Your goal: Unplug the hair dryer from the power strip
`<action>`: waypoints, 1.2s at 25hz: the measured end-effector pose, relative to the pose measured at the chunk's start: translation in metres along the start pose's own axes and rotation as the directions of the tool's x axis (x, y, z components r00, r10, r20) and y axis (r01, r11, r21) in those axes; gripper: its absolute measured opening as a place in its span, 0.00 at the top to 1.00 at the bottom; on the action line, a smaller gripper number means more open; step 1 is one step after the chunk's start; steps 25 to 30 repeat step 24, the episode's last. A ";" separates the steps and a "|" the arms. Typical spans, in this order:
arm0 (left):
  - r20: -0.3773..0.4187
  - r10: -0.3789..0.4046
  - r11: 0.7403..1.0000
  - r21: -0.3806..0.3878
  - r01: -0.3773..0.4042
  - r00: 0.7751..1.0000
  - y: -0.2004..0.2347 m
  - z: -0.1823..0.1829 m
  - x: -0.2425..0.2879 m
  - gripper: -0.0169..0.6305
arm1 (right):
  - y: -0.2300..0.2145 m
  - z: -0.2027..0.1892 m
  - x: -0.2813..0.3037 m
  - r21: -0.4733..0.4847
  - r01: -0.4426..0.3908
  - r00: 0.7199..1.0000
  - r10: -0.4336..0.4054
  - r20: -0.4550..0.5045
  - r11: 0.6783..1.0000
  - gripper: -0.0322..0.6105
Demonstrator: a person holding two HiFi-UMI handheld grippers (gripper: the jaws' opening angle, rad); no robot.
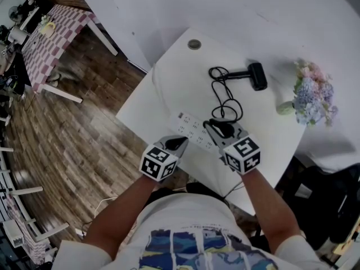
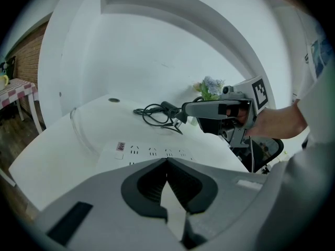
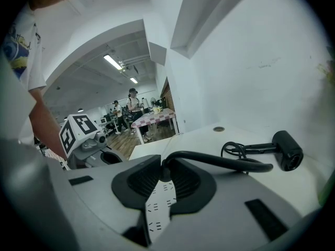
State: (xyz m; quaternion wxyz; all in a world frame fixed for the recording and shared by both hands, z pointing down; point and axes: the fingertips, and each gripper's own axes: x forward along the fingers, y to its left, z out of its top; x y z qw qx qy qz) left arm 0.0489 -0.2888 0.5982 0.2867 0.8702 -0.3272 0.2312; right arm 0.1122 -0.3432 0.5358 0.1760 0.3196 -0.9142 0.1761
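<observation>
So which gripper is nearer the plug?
Right. The right gripper is shut on the plug; the left gripper, shut and empty, is off to the side, by the strip's near edge.

White table [image 1: 163, 89] under me, pushed against a white wall [image 1: 225, 10]. Round grey cap [image 1: 194, 44] set into the top near the far corner. Bunch of blue and pink flowers [image 1: 313, 93] at the right corner, by the wall. Wood-plank floor [image 1: 84, 145] off the left edge. Second table with a red-and-white check cloth [image 1: 56, 32] stands well apart, far left. A few people [image 3: 132, 106] stand beside it, strip lights [image 3: 112, 61] on the ceiling above. Something dark off the right edge, looks like a chair [image 2: 268, 149].
</observation>
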 end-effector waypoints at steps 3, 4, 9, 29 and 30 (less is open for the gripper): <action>0.001 0.003 1.000 0.002 -0.003 1.000 0.000 -0.002 -0.002 0.97 | 0.001 0.001 -0.001 -0.003 0.004 1.000 -0.004 0.001 1.000 0.86; 0.000 0.004 1.000 0.005 -0.004 1.000 0.000 -0.003 -0.002 0.97 | 0.002 0.001 -0.001 -0.004 0.005 1.000 -0.005 0.001 1.000 0.86; -0.002 0.005 1.000 0.010 -0.005 1.000 -0.001 -0.005 -0.003 0.97 | 0.001 -0.002 -0.004 -0.001 0.010 1.000 -0.010 -0.001 1.000 0.86; 0.006 -0.001 1.000 0.010 0.001 1.000 -0.009 -0.012 -0.015 0.97 | 0.005 -0.003 -0.007 0.012 0.017 1.000 -0.017 -0.003 1.000 0.86; 0.006 -0.001 1.000 0.010 0.001 1.000 -0.009 -0.012 -0.015 0.97 | 0.005 -0.003 -0.007 0.012 0.017 1.000 -0.017 -0.003 1.000 0.86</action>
